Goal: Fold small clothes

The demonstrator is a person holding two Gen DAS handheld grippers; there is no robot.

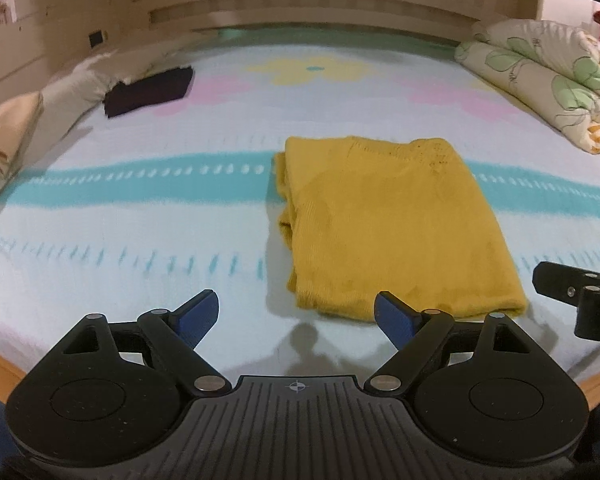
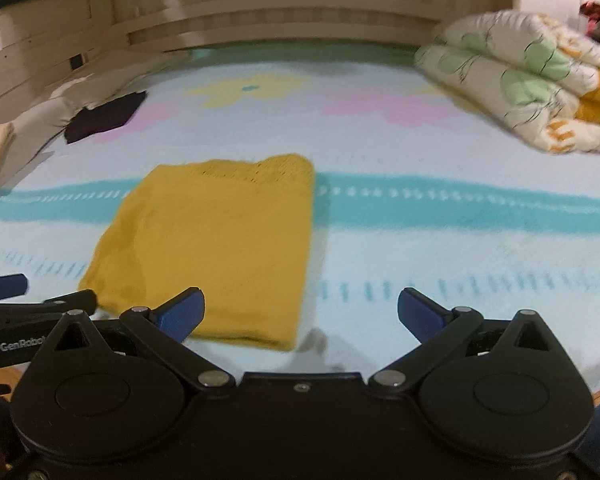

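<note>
The bed (image 1: 140,240) lies wide and flat ahead of me. The only thing in the middle is the folded yellow garment (image 1: 396,224), low and flat, easy to pass over. To its left the sheet runs bare up to the dark folded cloth (image 1: 148,90) and the pillows (image 1: 8,144) along the far left edge. To its right, in my right wrist view, the sheet is bare as far as the rolled floral quilt (image 2: 532,84), bulky at the far right corner. The headboard (image 1: 300,4) walls off the far side. My two sets of fingers sit close side by side at the near edge.
</note>
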